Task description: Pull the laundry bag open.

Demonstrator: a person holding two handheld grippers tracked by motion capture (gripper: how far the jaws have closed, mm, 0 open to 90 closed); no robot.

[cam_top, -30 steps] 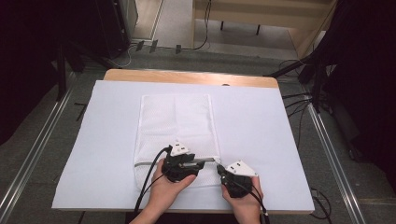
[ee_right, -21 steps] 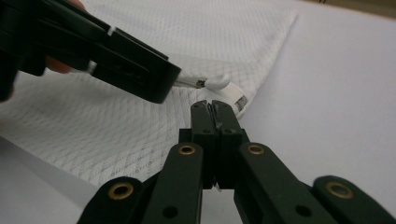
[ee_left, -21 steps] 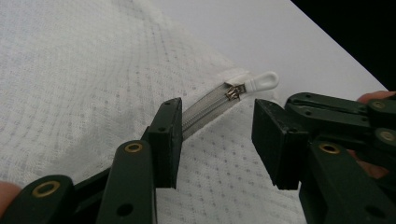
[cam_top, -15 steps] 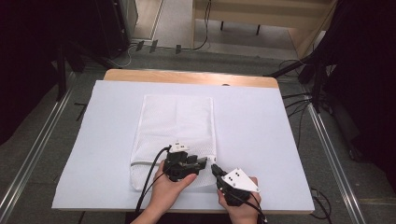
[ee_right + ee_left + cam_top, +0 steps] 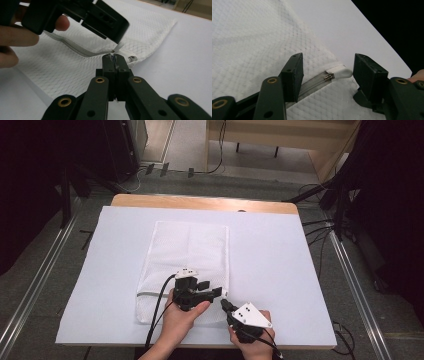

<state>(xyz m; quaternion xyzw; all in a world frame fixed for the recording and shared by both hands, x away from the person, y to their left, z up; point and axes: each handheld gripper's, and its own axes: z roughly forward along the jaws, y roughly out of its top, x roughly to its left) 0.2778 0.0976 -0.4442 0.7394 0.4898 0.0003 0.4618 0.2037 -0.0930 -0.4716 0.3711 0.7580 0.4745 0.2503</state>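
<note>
White mesh makes up the flat zip-up laundry bag (image 5: 187, 265), which lies in the middle of the table (image 5: 280, 270) with its white cover. A grey zipper (image 5: 312, 85) runs across the bag near the edge closest to the person. At the end of the zipper sits a small white pull tab (image 5: 342, 72).

The left claw (image 5: 328, 72) is over that end of the zipper, with its jaws wide apart, one on each side of the tab and not touching it. The right claw (image 5: 115, 60) is just beside the tab, at the bag's corner. Its jaws are pressed together, but I cannot tell if they pinch any cloth.

It looks like the step is getting hold of the zipper tab. Next, the left claw likely needs to close on the tab, then slide it along the zipper.
</note>
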